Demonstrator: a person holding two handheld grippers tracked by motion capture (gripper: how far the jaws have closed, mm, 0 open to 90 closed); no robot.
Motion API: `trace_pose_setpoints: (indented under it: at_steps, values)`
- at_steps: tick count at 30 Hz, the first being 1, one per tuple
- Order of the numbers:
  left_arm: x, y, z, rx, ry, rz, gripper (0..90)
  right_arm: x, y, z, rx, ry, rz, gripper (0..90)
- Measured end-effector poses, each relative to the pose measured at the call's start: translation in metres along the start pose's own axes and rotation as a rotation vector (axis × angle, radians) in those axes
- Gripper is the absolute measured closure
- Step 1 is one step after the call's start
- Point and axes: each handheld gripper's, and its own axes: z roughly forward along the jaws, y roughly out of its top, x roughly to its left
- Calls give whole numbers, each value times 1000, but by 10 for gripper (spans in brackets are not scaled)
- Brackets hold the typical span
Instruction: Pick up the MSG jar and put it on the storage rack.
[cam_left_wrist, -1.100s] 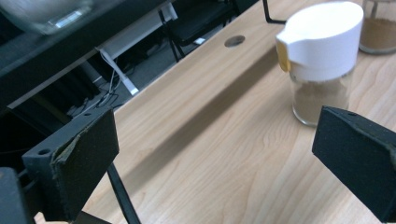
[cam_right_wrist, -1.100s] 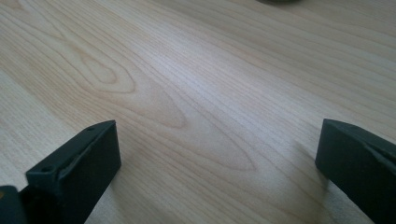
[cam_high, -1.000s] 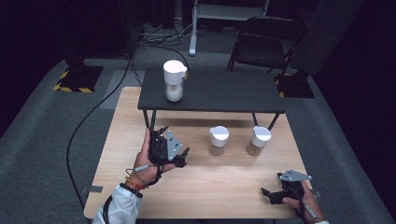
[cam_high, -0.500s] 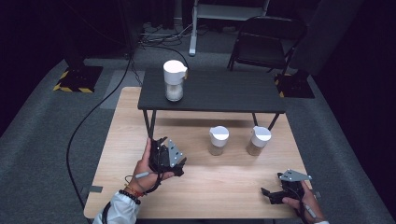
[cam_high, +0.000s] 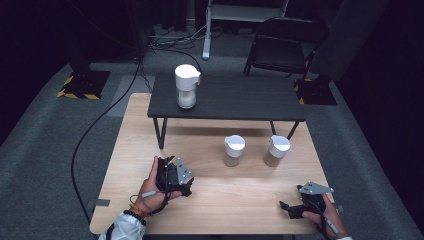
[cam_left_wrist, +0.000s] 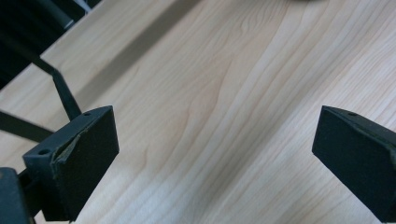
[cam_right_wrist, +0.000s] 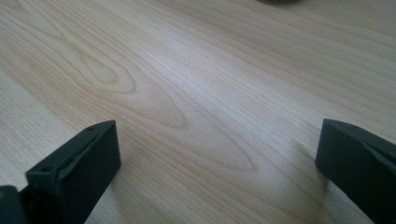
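White-lidded and clear-walled, two small round jars stand side by side on the pale wooden table (cam_high: 215, 200), just in front of the low black shelf (cam_high: 240, 97): the nearer-left jar (cam_high: 234, 150) and the right jar (cam_high: 278, 150). Each looks to hold a pale fill in its lower part, though what it is cannot be told. A third, taller white-lidded jar (cam_high: 187, 85) stands on the shelf near its left end, with a white fill at the bottom.

The left gripper (cam_high: 172, 176) hovers low over the wood, near the left jar but well apart from it, held in the person's left hand (cam_high: 150, 190). In the left gripper view its black jaws stand wide apart with only bare wood grain between them, so it is released and carries nothing. The right gripper (cam_high: 295, 209) rests close to the table's near right corner, its jaws likewise spread over bare wood.

My reading is that the work is at its start, an approach not yet made. The next move would call for swinging the left gripper forward and right, squaring its spread jaws around the left jar's body below the lid before closing.
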Motion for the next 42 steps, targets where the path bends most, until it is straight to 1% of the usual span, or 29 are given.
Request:
trace_pose_setpoints:
  at_steps: [2,5,7,10,12,13,17,18,21,26,28,29,32,35,36,42]
  values:
    - [1,-2,2,15,-3,3,3,0,0,0,0,0,0,0]
    - [3,-6,3,32,-15,-12,4,0,0,0,0,0,0,0]
    - [6,-10,3,45,-26,-35,4,0,0,0,0,0,0,0]
    - [7,-14,4,56,-26,-59,5,0,0,0,0,0,0,0]
    - [7,-17,5,70,-24,-69,8,0,0,0,0,0,0,0]
    - [8,-19,5,72,-28,-81,8,0,0,0,0,0,0,0]
    - [14,-23,5,92,-44,-104,8,0,0,0,0,0,0,0]
    - [16,-25,5,91,-52,-120,9,0,0,0,0,0,0,0]
    - [19,-28,3,95,-48,-136,9,0,0,0,0,0,0,0]
    - [34,-37,3,99,-93,-215,6,0,0,0,0,0,0,0]
    - [44,-42,4,105,-131,-270,4,0,0,0,0,0,0,0]
    - [47,-44,5,105,-143,-285,4,0,0,0,0,0,0,0]
    - [59,-52,6,108,-186,-349,3,0,0,0,0,0,0,0]
    - [61,-56,5,99,-193,-344,1,0,0,0,0,0,0,0]
    - [62,-57,4,99,-193,-348,1,0,0,0,0,0,0,0]
    - [63,-58,4,98,-196,-343,1,0,0,0,0,0,0,0]
